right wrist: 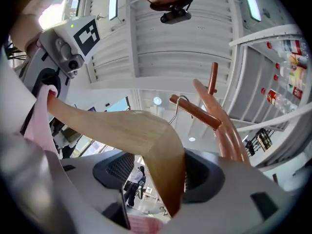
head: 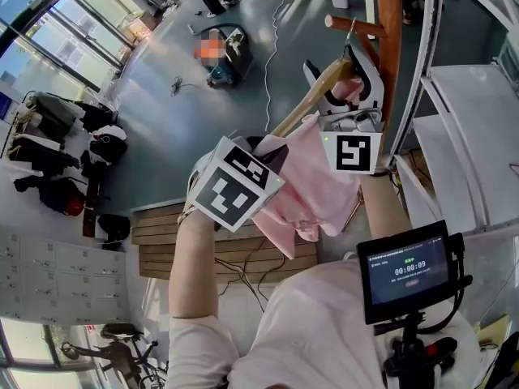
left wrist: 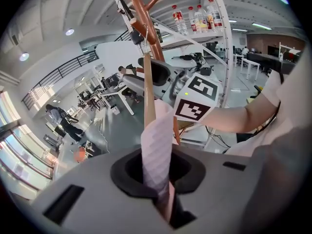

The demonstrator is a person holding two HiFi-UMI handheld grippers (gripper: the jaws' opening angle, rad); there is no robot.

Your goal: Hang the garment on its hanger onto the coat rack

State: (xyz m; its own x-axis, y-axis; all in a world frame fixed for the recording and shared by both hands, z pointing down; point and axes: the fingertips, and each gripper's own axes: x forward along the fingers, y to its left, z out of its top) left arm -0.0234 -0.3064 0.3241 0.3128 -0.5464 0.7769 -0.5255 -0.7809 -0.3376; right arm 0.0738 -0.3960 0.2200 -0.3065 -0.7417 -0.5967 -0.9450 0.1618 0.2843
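Note:
A pink garment [head: 312, 185] hangs on a wooden hanger [head: 312, 96]. The hanger's wire hook [right wrist: 178, 106] sits over a peg [right wrist: 195, 113] of the brown coat rack [head: 389, 55]. My left gripper [left wrist: 163, 189] is shut on a fold of the pink garment [left wrist: 157, 150] at the hanger's low end, left of the rack in the head view. My right gripper [right wrist: 156, 179] is open around the hanger's middle [right wrist: 131, 130]: the wood rests against one jaw and stands apart from the other. From the head view it [head: 339, 79] is just under the peg.
White metal shelving [head: 462, 120] stands right of the rack, with bottles [left wrist: 195, 16] on a top shelf. A wooden pallet [head: 162, 233] and cables lie on the floor below me. Bags [head: 73, 136] sit at far left. A small monitor [head: 405, 270] is mounted near my chest.

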